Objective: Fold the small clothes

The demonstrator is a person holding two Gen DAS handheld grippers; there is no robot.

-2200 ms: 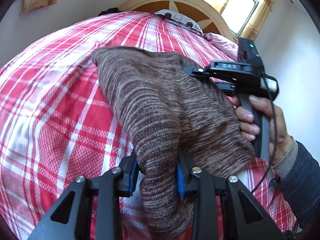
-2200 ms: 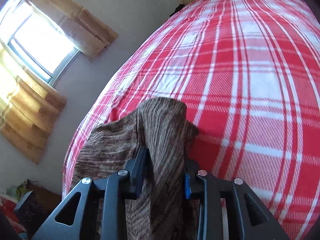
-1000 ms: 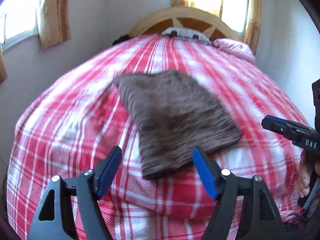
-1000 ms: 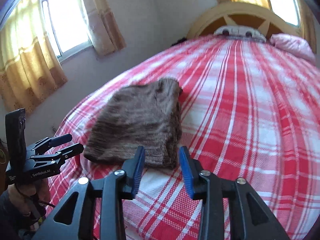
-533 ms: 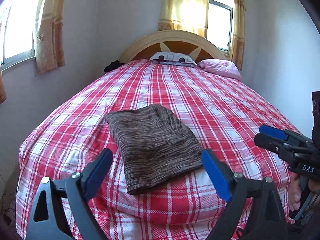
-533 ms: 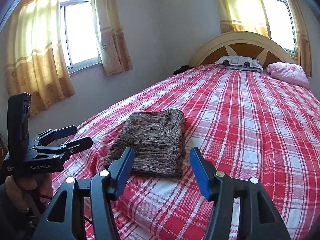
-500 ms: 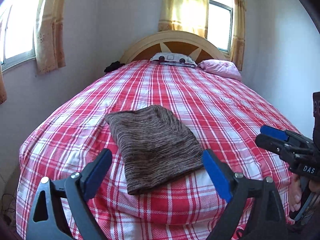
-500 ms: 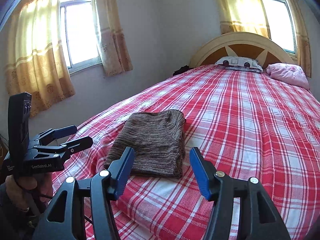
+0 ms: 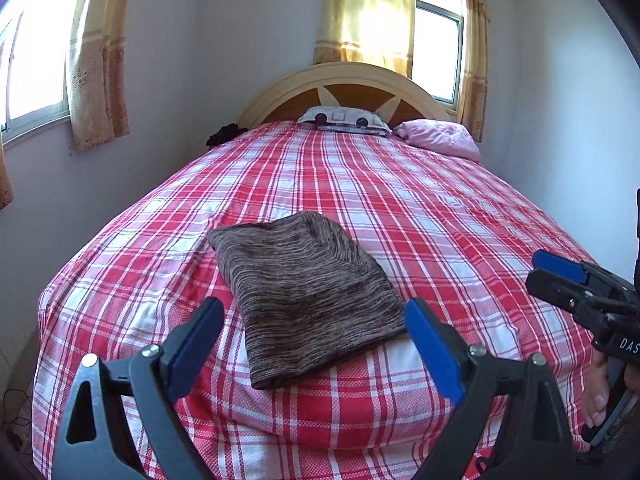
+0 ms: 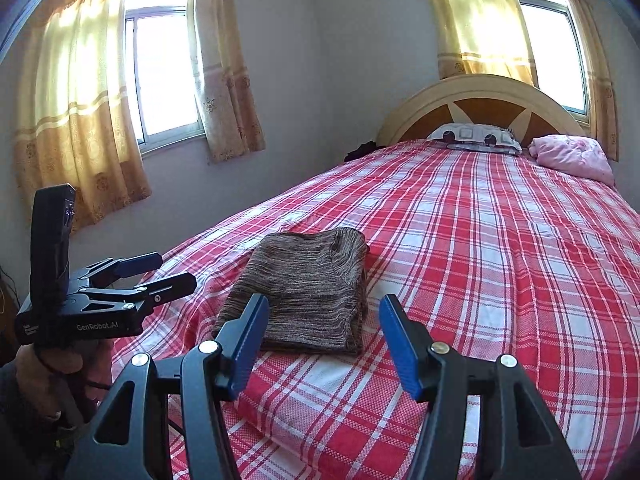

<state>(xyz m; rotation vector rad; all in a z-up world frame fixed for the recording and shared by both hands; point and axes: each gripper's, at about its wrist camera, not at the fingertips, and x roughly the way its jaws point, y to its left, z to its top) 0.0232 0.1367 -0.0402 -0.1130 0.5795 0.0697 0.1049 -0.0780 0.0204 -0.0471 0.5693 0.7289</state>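
A brown striped knit garment [image 9: 308, 292] lies folded flat on the red plaid bed [image 9: 440, 220], near its foot on the left side. My left gripper [image 9: 314, 312] hovers open above the bed's near edge, short of the garment, nothing between its blue pads. The right wrist view shows the same garment [image 10: 304, 292] just beyond my right gripper [image 10: 324, 306], which is open and empty. Each gripper shows in the other's view: the left gripper [image 10: 174, 270] at the left with a hand under it, the right gripper [image 9: 536, 268] at the right edge.
A patterned pillow [image 9: 344, 118] and a pink bundle [image 9: 438, 138] lie by the arched headboard [image 9: 348, 80]. Curtained windows [image 10: 160, 72] line the left and back walls. A dark item [image 9: 226, 134] sits at the bed's far left corner.
Both grippers held the garment up off the bed, then let it go. It now lies folded on the bed, and both grippers have pulled back and up with wider jaws.
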